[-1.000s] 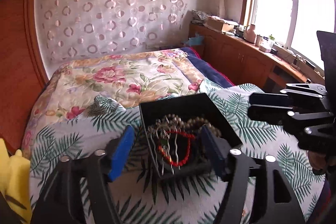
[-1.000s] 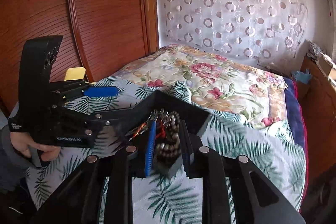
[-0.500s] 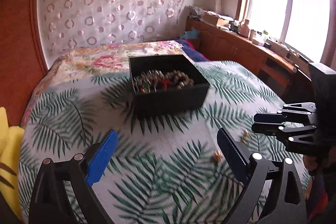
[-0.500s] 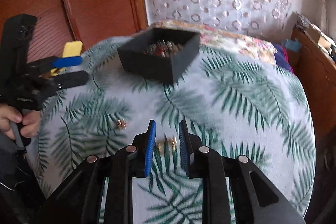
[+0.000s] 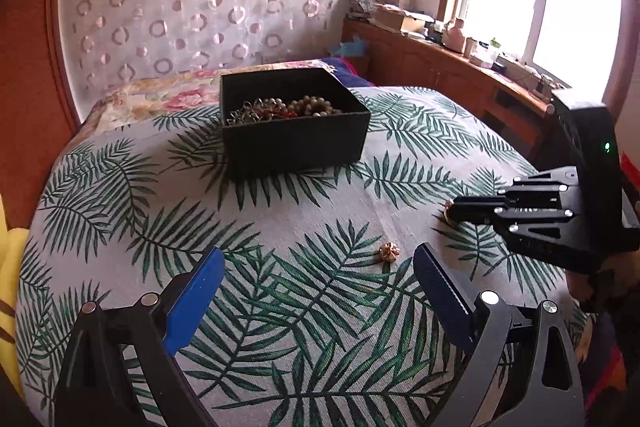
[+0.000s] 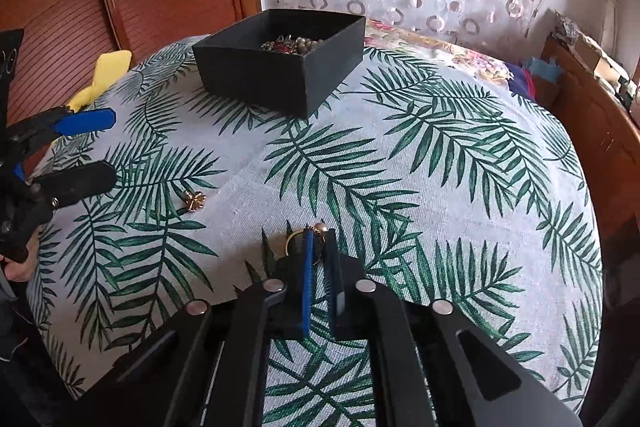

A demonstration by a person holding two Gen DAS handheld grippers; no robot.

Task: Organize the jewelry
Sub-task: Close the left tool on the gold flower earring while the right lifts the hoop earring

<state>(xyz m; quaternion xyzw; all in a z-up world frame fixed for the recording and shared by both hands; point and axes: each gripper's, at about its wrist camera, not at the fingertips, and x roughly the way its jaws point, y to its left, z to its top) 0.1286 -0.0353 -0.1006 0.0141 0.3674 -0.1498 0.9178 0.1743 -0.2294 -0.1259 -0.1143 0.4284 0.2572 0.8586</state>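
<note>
The right gripper (image 6: 318, 247) sits low on the leaf-print bed cover (image 6: 400, 155), fingers narrowed around a gold ring earring (image 6: 316, 233) at their tips; whether they truly pinch it I cannot tell. The left gripper (image 5: 316, 291) hangs with fingers wide apart, a small gold flower piece (image 5: 389, 251) lying just ahead between them. The black box (image 5: 292, 131), already holding beads, stands well beyond both. The pickup step seems in hand; next comes a firm close, lift and carry to the box.
</note>
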